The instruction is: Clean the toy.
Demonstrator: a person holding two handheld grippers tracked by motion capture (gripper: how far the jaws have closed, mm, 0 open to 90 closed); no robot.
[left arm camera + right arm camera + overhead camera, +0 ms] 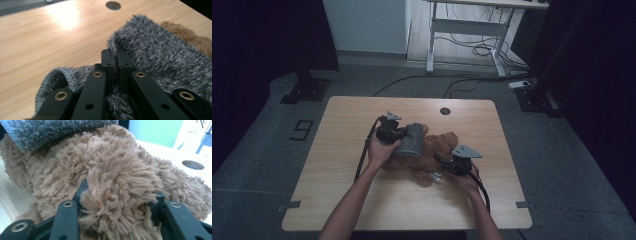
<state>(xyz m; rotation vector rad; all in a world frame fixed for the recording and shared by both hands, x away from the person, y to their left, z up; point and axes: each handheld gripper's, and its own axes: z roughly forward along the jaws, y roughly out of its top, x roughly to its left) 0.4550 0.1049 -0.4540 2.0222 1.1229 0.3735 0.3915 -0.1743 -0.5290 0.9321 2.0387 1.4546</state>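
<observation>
On the wooden table [342,150], toward its middle, a brown teddy bear [439,150] lies with a grey fuzzy knit garment [411,140] draped over its left part. At the left, the left gripper [398,136] has its jaws pinched nearly together on a fold of that grey knit [160,52]; the left gripper view shows the fabric's ribbed edge [68,76] curling beside the jaws and the cloth lifted clear of the tabletop. Farther right, the right gripper [443,172] has its jaws partway closed around a tuft of the bear's plush [112,202], apparently a limb, pressing into the fur on both sides and pinning the toy down.

Judging by this, the step in hand is working the garment over the bear, either dressing or undressing it; which one cannot be told. The next move calls for the left hand to draw the knit along the bear's body while the right keeps a firm hold, so the toy does not drag across the table with the cloth.
</observation>
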